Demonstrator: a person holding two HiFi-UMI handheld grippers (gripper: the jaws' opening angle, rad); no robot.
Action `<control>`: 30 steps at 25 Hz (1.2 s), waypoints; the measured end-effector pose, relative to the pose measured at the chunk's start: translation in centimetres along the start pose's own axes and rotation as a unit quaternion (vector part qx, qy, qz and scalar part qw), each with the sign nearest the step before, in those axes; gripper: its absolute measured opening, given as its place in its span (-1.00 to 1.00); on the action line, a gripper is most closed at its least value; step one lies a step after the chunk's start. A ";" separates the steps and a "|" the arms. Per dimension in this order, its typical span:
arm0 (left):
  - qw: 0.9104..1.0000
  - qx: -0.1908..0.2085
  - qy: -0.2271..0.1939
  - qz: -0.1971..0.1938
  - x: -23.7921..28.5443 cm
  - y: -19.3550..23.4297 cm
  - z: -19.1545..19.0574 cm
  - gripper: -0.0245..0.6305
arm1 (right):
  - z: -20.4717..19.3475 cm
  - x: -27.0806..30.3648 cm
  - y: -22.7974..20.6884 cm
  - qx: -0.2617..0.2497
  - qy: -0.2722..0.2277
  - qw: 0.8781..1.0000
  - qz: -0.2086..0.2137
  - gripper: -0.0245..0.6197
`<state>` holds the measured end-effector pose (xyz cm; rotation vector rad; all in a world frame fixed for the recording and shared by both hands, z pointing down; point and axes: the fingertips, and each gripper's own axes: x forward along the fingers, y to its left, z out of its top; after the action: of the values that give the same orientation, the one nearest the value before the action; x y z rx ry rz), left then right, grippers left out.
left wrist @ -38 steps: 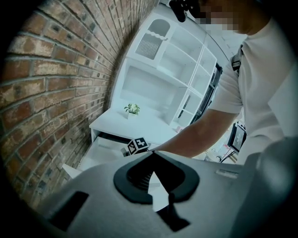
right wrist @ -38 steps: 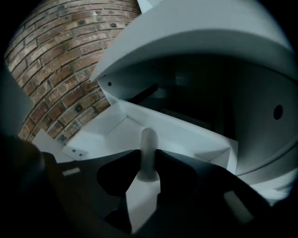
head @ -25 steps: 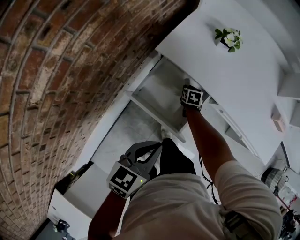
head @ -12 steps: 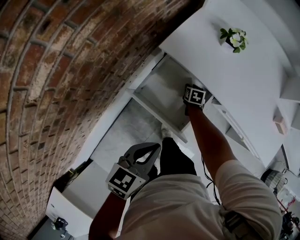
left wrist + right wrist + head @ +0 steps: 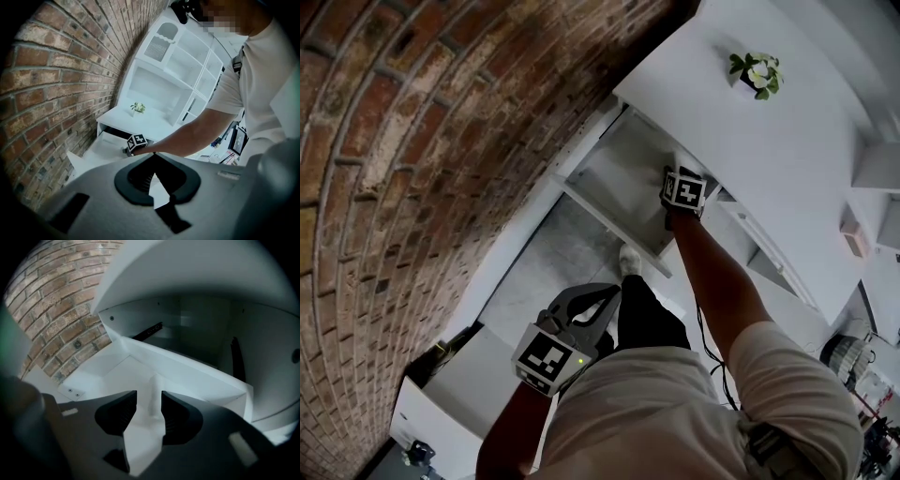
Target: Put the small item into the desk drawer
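Small white item rests in the white desk drawer, directly between right gripper's just-opened jaws, released.

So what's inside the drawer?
A small white thing sits in the drawer, between the jaws of the right tool, which have just been opening. The floor around it is plain white. The tool covers the near part, so that is unseen.

White drawer; red-brown brick wall; green-white plant; small item seemingly white.
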<state>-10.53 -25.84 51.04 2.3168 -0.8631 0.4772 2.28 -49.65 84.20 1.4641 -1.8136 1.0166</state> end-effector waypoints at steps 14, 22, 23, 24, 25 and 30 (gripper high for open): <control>0.999 0.031 -0.005 -0.026 -4.1 -3.7 -1.8 -0.91 | 0.6 -7.5 2.8 -0.044 -0.042 0.998 0.016 -0.49; 0.998 0.054 -0.019 -0.041 -6.6 -6.5 -3.0 -0.91 | 0.2 -13.1 3.7 -0.069 -0.080 0.994 0.028 -0.75; 0.997 0.056 -0.020 -0.042 -6.9 -6.9 -3.3 -0.91 | 0.1 -13.8 3.8 -0.070 -0.086 0.993 0.029 -0.78; 0.997 0.058 -0.020 -0.043 -7.3 -7.2 -3.6 -0.91 | 0.0 -14.5 3.9 -0.070 -0.091 0.993 0.031 -0.81; 0.997 0.059 -0.021 -0.043 -7.6 -7.5 -3.9 -0.91 | -0.2 -15.3 4.0 -0.070 -0.096 0.992 0.033 -0.84; 0.997 0.065 -0.026 -0.041 -9.5 -8.8 -5.3 -0.91 | -1.5 -18.7 4.8 -0.078 -0.111 0.990 0.043 -0.88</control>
<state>-12.01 -12.69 46.36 2.4827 -0.7776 0.4512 1.71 -38.10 68.63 1.4620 -2.0790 0.7551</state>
